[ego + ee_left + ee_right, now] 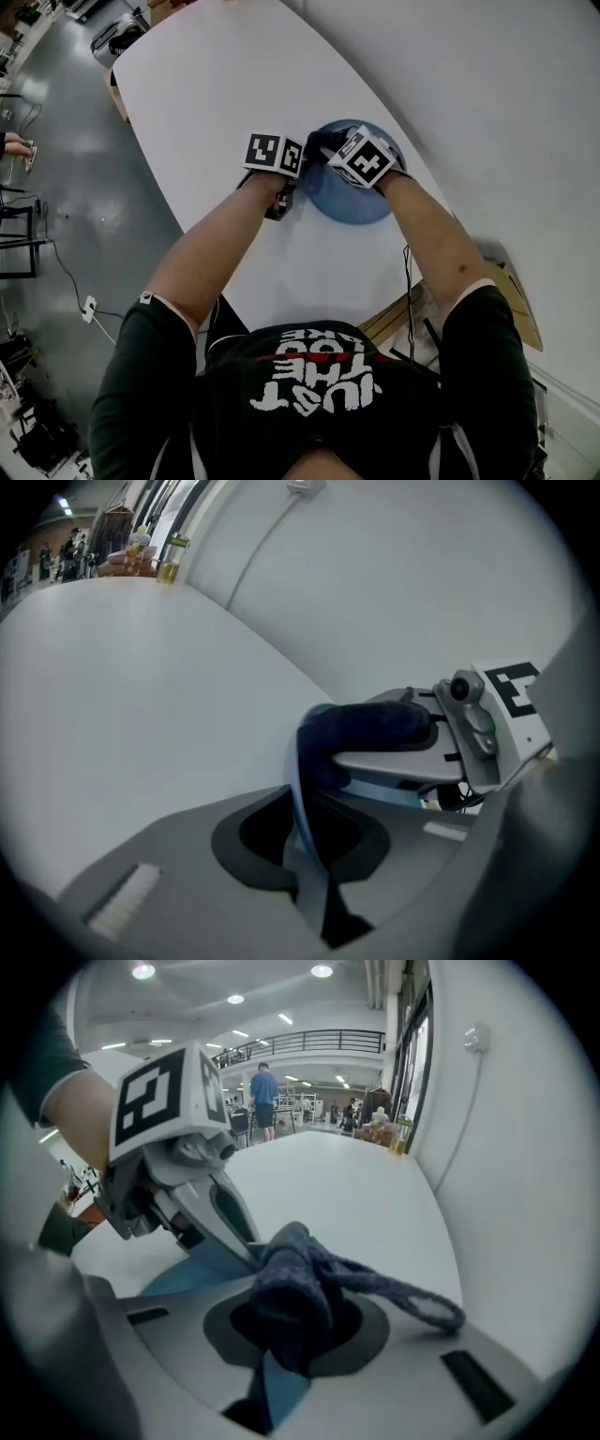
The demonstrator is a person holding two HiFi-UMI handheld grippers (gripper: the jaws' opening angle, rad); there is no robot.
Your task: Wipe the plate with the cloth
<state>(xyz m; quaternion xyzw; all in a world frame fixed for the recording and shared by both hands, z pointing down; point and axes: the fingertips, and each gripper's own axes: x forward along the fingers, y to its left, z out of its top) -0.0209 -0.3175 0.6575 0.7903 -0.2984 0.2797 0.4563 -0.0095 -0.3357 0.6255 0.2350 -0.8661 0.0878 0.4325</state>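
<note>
A blue plate point(361, 202) lies on the white table point(225, 84) just in front of me. My left gripper point(284, 202) is shut on the plate's left rim; in the left gripper view the thin rim point(302, 799) runs edge-on between the jaws of the left gripper point(305, 841). My right gripper point(339, 155) hovers over the plate's far left part, shut on a dark blue-grey cloth point(322, 141). In the right gripper view the bunched cloth point(291, 1279) fills the jaws of the right gripper point(291, 1326), one loop trailing right, with the plate point(183, 1277) below. The cloth point(366, 726) hangs close to the rim.
The table's left edge drops to a grey floor point(66, 206) with cables. A cardboard box point(511, 291) stands at the right, beside a white wall point(506, 84). Bottles point(398, 1138) stand at the table's far end. A person point(263, 1091) is far off.
</note>
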